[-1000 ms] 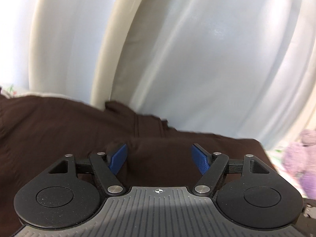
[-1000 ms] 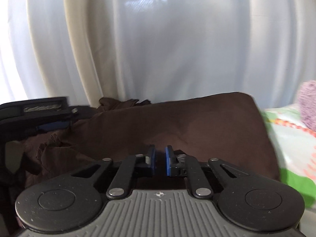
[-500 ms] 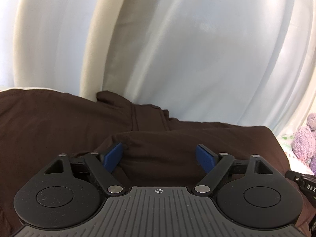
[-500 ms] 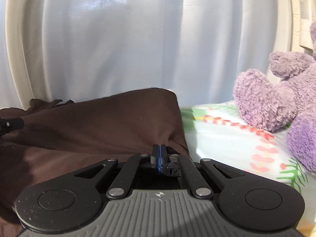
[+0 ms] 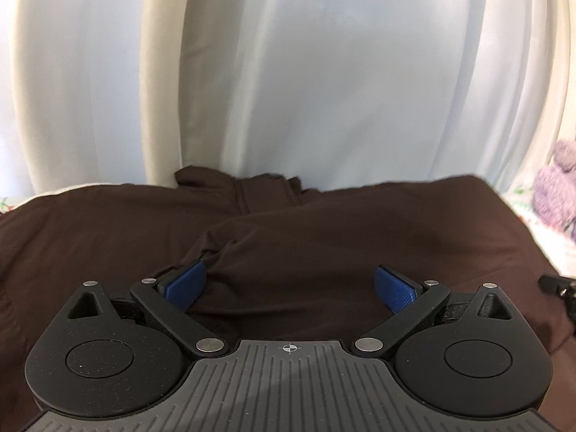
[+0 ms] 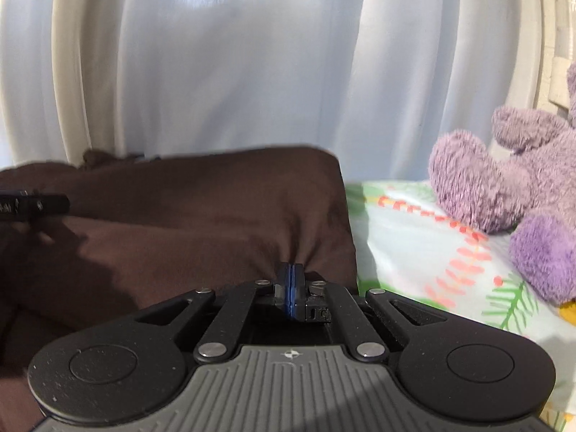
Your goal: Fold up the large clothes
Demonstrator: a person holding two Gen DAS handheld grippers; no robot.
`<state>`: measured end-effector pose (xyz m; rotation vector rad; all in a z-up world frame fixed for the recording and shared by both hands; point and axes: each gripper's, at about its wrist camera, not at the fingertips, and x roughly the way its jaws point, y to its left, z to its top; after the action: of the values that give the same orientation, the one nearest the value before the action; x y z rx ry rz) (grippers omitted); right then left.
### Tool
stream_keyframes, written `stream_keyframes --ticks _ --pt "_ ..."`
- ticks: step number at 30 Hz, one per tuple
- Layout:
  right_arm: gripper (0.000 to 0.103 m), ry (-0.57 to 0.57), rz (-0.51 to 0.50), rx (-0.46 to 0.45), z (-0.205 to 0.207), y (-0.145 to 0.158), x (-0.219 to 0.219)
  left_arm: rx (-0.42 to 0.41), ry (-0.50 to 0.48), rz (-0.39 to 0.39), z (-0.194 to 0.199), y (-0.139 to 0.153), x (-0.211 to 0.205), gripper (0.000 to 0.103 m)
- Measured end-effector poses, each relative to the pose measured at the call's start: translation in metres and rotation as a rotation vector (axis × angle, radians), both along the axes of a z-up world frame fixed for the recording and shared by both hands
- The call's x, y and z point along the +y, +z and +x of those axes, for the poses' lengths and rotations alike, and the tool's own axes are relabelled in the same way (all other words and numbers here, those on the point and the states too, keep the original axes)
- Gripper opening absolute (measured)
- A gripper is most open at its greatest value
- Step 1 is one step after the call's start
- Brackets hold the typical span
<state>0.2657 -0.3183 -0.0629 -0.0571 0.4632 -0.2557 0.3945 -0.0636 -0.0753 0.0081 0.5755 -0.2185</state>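
A large dark brown garment (image 5: 324, 223) lies spread on a bed, with a thick fold running across its middle. My left gripper (image 5: 288, 273) hovers low over that fold. Its jaws are opening wide; the fold lies between the blue pads (image 5: 185, 286), which do not press on it. In the right wrist view the same garment (image 6: 198, 208) ends at its right edge. My right gripper (image 6: 292, 266) is shut there, and the cloth puckers into its closed pads. The left gripper's tip (image 6: 32, 205) shows at that view's left edge.
A white curtain (image 5: 324, 72) hangs close behind the bed. A purple plush toy (image 6: 504, 187) sits on the floral bedsheet (image 6: 414, 237) right of the garment. The right gripper's edge (image 5: 561, 288) shows at the far right of the left wrist view.
The left jaws have spread wider over the fold and the view has levelled. The right pads closed fully, and the gripper swung right to the garment's edge, bringing the plush toy into view.
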Motion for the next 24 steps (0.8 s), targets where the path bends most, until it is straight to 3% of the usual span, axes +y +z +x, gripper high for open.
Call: stream_keyframes --ticks 5,9,11,14,17,18,21,24 --pt "0.0 0.006 -0.07 0.029 0.005 0.0 0.007 0.027 0.01 0.018 -0.005 0.003 0.006 0.103" --pt "0.0 0.02 -0.026 0.016 0.0 0.001 0.0 0.122 0.095 -0.066 -0.011 0.003 0.034 0.103" --pt "0.0 0.026 0.003 0.008 -0.001 0.002 -0.005 0.237 0.156 -0.207 -0.014 0.001 0.063 0.103" --pt "0.0 0.01 0.032 0.015 -0.004 0.008 -0.005 0.267 0.239 -0.451 -0.042 0.015 0.113 0.103" --pt "0.011 0.025 0.108 -0.003 -0.016 0.024 0.005 0.211 0.275 -0.587 -0.08 0.042 0.166 0.103" --pt "0.021 0.051 0.158 -0.026 -0.023 0.031 0.009 0.17 0.302 -0.61 -0.095 0.051 0.187 0.103" --pt "0.027 0.127 0.307 -0.07 -0.035 0.041 0.023 0.073 0.503 -0.626 -0.134 0.062 0.254 0.103" --pt "0.026 0.166 0.442 -0.036 -0.031 0.036 0.036 0.078 0.774 -0.684 -0.162 0.044 0.324 0.103"
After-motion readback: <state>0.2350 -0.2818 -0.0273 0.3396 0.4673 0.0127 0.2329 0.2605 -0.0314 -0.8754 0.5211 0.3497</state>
